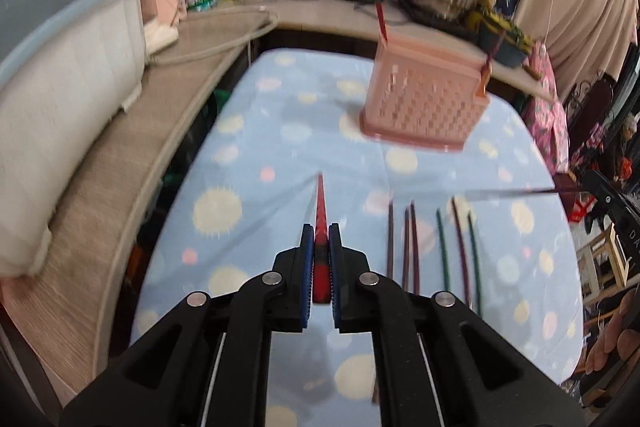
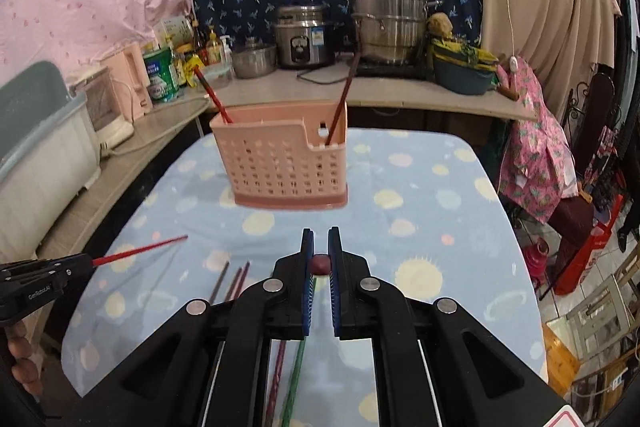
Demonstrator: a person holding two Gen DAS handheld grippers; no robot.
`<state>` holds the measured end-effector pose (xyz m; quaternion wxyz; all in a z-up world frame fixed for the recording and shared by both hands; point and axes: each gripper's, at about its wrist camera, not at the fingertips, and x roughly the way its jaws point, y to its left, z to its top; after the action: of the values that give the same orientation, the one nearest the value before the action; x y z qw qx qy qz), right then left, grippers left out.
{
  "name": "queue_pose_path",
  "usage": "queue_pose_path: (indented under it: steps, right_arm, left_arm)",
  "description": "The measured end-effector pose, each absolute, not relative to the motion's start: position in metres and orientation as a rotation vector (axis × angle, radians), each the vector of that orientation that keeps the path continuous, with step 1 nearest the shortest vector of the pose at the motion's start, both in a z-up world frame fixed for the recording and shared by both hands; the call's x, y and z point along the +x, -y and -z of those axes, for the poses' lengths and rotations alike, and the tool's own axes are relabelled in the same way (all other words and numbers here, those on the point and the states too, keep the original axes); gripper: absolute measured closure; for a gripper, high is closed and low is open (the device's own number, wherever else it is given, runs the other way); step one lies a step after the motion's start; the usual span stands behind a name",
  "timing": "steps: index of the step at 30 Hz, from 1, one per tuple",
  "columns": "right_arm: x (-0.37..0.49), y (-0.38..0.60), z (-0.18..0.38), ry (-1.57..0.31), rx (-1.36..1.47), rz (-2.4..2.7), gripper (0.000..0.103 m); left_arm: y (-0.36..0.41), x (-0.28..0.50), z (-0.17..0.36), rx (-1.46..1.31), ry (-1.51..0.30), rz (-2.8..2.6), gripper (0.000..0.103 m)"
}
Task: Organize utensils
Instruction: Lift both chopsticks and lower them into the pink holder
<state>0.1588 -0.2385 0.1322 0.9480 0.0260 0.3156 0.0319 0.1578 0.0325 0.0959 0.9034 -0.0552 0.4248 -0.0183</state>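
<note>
Chopsticks: one red (image 1: 321, 223) clamped in my left gripper (image 1: 320, 247), one maroon (image 2: 321, 264) in my right gripper (image 2: 320, 259), jaws closed on each, raised toward the pink basket (image 2: 280, 163) for sorting; others (image 1: 408, 243) lie loose on the table (image 1: 248, 155).

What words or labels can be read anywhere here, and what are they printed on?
"GenRobot.AI": white print on the black left gripper, seen from the right wrist.
"DA": partial white letters on the right gripper's black body, cut off at the frame edge.
Green can: label too blurred to read.
Rice cooker: sticker and panel too small to read.
Bottles and packets: print unreadable.
</note>
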Motion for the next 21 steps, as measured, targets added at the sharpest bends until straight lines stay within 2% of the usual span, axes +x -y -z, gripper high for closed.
queue_pose_path:
  steps: [21]
  right_arm:
    - [0.299,0.222,-0.276,-0.381,0.101,-0.197,0.096]
  left_arm:
    - [-0.008,0.277,-0.275,-0.209,-0.535,0.086,0.096]
